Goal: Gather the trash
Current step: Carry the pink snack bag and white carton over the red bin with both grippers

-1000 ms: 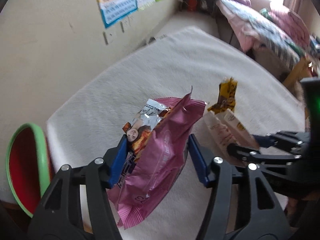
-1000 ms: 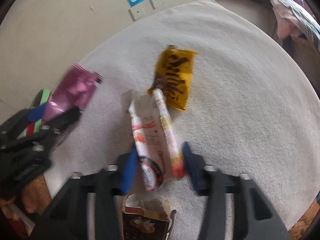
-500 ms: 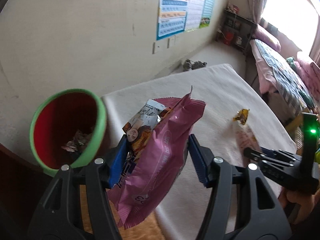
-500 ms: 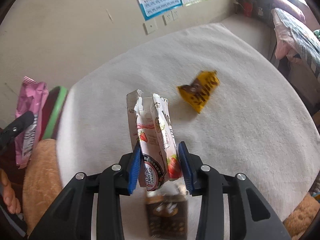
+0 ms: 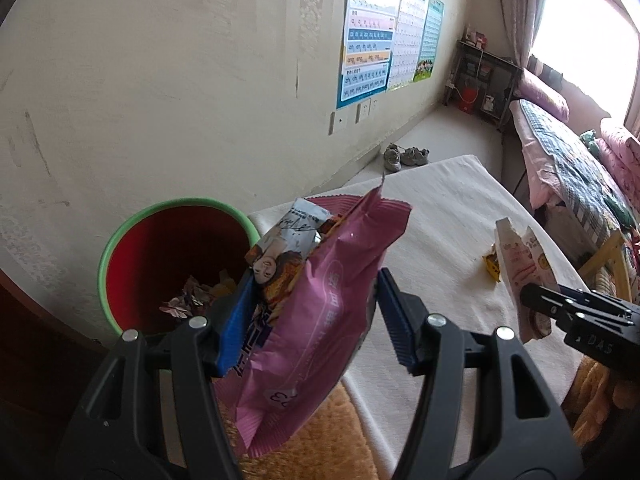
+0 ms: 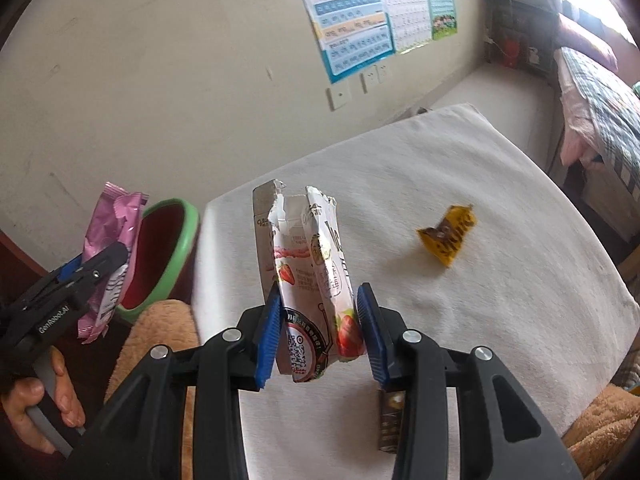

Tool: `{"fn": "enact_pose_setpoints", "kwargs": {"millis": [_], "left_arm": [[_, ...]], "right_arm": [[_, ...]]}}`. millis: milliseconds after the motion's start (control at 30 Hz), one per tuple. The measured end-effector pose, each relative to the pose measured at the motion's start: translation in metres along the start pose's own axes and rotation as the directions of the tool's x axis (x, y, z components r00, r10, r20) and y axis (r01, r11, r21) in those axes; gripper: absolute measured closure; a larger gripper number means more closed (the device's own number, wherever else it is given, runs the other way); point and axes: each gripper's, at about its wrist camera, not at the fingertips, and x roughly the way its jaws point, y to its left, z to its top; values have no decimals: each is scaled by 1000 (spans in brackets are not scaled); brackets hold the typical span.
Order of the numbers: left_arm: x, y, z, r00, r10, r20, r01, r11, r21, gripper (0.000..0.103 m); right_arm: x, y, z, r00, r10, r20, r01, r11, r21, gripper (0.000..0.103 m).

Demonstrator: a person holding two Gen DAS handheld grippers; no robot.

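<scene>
A big white cloth (image 6: 460, 280) covers the table, and a fuzzy tan blanket (image 5: 320, 440) lies at its near edge. Past the table there is a pale wall (image 5: 180, 80) with bright posters (image 5: 366, 64) on it, and a bed (image 5: 580, 168) with pink pillows sits by the sunny window. A red bin (image 5: 160, 256) with a green rim stands on the floor just beside the left end of the table, and there is some crumpled trash at its bottom. The left claw (image 5: 316, 320) is up in the air near the bin and is pinching a big pink snack bag (image 5: 320, 312), with a smaller wrapper (image 5: 288, 248) that has a picture on it squeezed in beside it. The blue pads (image 5: 396, 328) press on both sides of the bags. A hand (image 6: 44, 400) grips the handle of that claw. The right claw (image 6: 318, 332) is over the table and is pinching a torn strawberry drink carton (image 6: 310, 276), which stands upright between its pads. A yellow candy wrapper (image 6: 448, 234) lies flat on the cloth, well apart from both claws. A small dark brown wrapper (image 6: 390, 424) lies on the cloth under the right claw, partly hidden by one of its fingers.
</scene>
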Motion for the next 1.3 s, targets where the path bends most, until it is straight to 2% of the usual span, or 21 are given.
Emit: {"fn": "enact_pose_setpoints", "kwargs": {"millis": [167, 733, 1300], "left_arm": [[3, 13, -3, 1000, 5, -3, -5, 1000, -29, 45], [14, 40, -7, 1000, 29, -5, -29, 999, -35, 45], [6, 59, 3, 995, 97, 34, -95, 994, -54, 45]], "right_arm": [[-3, 22, 9, 1000, 16, 19, -16, 999, -34, 67], [5, 67, 27, 998, 56, 22, -54, 995, -90, 66], [5, 103, 38, 993, 110, 34, -103, 981, -162, 66]]}}
